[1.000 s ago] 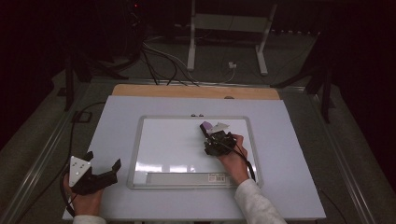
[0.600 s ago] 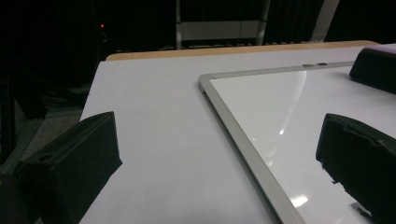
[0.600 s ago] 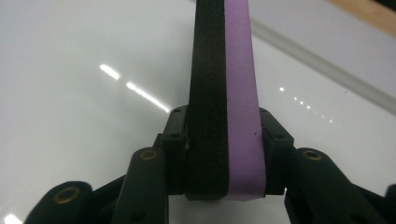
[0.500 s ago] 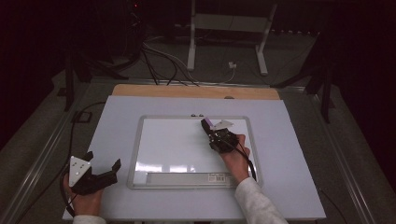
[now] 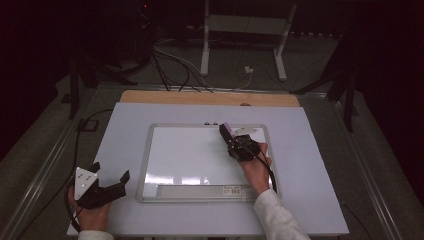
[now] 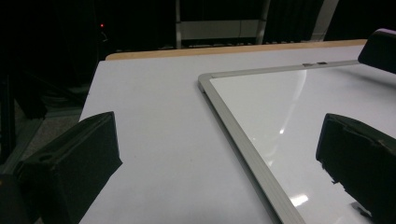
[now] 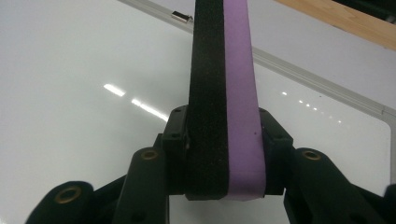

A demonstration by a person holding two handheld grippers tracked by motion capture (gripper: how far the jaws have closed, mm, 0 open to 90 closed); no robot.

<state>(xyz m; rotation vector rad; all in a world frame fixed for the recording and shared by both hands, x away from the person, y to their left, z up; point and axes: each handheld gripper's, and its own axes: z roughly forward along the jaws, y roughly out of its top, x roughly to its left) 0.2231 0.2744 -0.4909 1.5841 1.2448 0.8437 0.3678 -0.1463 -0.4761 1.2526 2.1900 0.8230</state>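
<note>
Right gripper (image 7: 224, 186) clamping purple-and-black foam eraser block (image 7: 226, 93), holding it over top right of silver-framed whiteboard (image 5: 145, 165). Pick-up done; wiping seemingly not started. Left gripper (image 5: 107, 175) resting open on white table (image 5: 310, 165), idle.

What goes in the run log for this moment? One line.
right gripper: shut on whiteboard eraser | over whiteboard | left gripper: open, off the board

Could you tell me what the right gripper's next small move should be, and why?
Probably lower the eraser flat onto the whiteboard. The right gripper is shut on it, tilted over the clean board near the top edge.
</note>
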